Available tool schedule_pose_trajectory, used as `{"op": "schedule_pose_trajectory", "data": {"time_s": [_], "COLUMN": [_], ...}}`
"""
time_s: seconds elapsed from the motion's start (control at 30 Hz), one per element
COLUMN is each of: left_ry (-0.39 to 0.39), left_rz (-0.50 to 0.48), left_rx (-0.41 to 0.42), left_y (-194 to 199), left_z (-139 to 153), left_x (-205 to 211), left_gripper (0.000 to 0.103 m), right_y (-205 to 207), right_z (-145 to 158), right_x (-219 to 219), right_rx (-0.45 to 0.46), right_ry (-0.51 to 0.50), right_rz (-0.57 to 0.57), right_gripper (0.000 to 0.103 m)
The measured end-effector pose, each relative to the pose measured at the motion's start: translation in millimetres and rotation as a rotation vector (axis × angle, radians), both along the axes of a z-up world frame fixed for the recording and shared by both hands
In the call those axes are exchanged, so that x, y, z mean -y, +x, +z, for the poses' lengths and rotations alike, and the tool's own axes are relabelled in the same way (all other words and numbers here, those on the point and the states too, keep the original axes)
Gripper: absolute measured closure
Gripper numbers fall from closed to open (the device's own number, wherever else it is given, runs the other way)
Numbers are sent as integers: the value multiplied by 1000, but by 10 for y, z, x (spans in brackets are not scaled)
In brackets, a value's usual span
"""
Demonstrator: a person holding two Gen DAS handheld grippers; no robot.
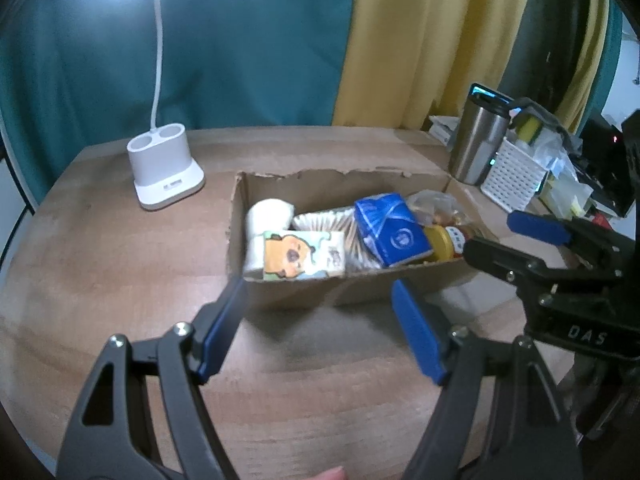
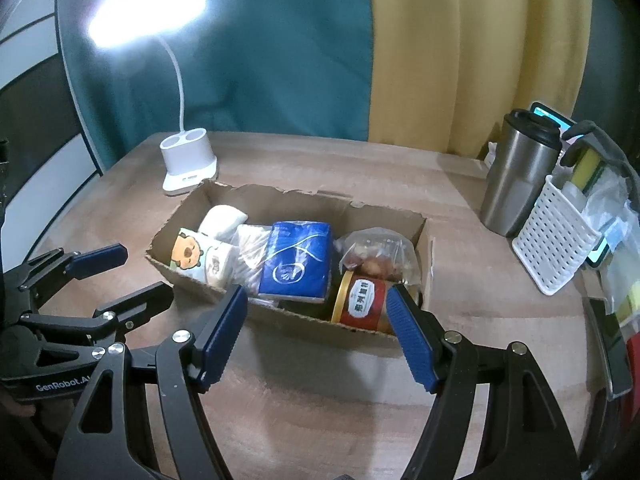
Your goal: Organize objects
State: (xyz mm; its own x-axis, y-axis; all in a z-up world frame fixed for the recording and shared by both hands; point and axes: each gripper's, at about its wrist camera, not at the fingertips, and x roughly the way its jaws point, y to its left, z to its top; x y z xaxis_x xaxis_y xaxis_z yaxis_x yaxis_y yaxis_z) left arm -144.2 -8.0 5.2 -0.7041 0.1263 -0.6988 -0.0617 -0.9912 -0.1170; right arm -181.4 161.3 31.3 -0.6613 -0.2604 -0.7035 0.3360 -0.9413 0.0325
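The cardboard box [image 2: 280, 216] sits in the middle of the wooden surface [image 2: 320, 392]. Inside lie a blue tissue pack [image 2: 296, 258], a red jar [image 2: 362, 300] and a cartoon pack [image 2: 190, 254]. The left tool [image 1: 320, 312] and right tool [image 2: 318, 320] are both open, holding nothing. A white lamp [image 2: 188, 160] stands behind.

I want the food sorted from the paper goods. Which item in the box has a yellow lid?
The red-labelled jar, lying on its side at the cardboard box's right end; the others are soft packs without lids.
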Motion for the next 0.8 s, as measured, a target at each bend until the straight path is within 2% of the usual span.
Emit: {"op": "schedule_pose_trajectory", "data": {"time_s": [0.17,0.23,0.27,0.53,0.63,0.8], "left_ry": [2,11,14,-8,14,7], "left_rz": [5,8,9,12,2,1], "left_rx": [-10,-10,-14,-6,5,4], "left_y": [103,150,178,349,410,510], "left_z": [17,17,21,1,-19,-41], "left_x": [13,22,20,-26,-31,-74], "left_gripper": [26,17,16,15,16,16], "right_y": [107,159,176,358,419,519], "right_z": [16,14,11,2,-15,-56], "right_x": [1,5,7,-24,-41,-64], "right_rx": [-6,-8,-9,-17,-17,-11], "right_ry": [-2,2,2,0,1,0], "right_rz": [-5,-4,-5,-13,-16,-22], "right_gripper": [28,28,28,28,28,28]}}
